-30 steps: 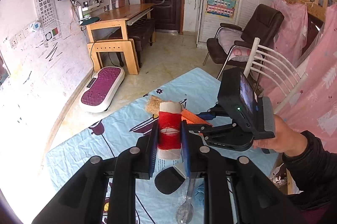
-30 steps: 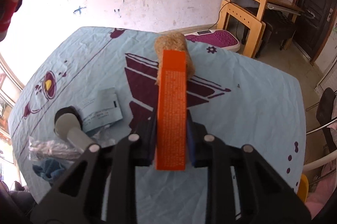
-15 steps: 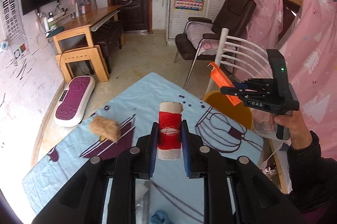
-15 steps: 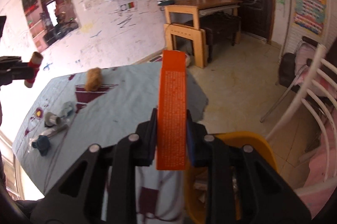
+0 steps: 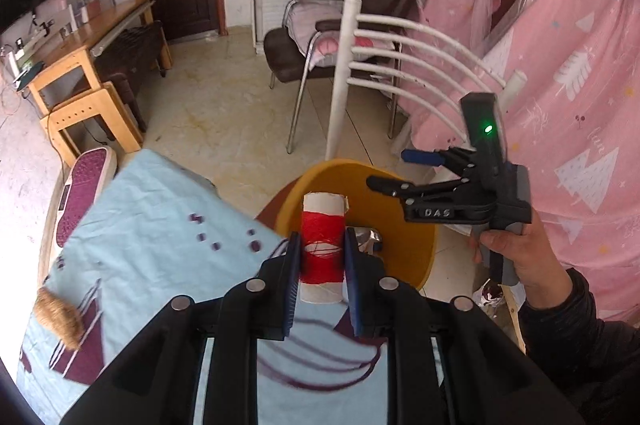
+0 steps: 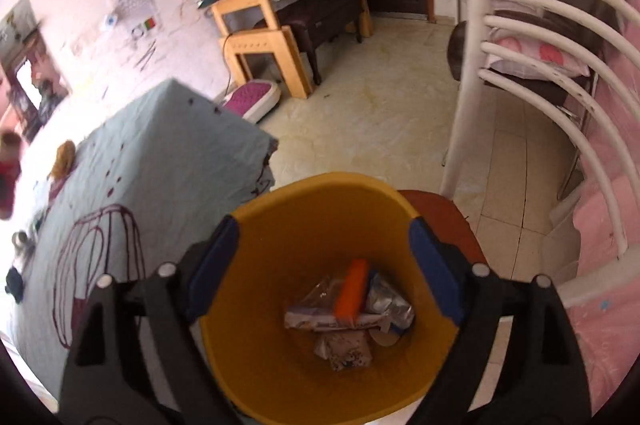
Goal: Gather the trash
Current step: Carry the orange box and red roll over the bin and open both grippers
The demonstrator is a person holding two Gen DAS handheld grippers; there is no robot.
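My left gripper (image 5: 322, 253) is shut on a cardboard spool wound with red thread (image 5: 322, 249), held upright over the table's edge beside the yellow bin (image 5: 408, 229). My right gripper (image 6: 324, 245) is open and empty, right above the yellow bin (image 6: 256, 337); it also shows in the left wrist view (image 5: 390, 171). An orange box (image 6: 352, 291) lies inside the bin on several wrappers (image 6: 344, 349). A brown twine ball (image 5: 58, 317) lies on the blue tablecloth (image 5: 160, 217).
A white slatted chair back (image 5: 384, 65) stands just behind the bin, which rests on its reddish seat (image 6: 448, 217). Pink curtains (image 5: 580, 85) hang at the right. A wooden desk (image 5: 80, 45) and a dark armchair (image 5: 352, 5) stand across the tiled floor.
My right gripper opened and let go of the orange box, which now lies in the bin. My left gripper carried the red spool toward the bin.
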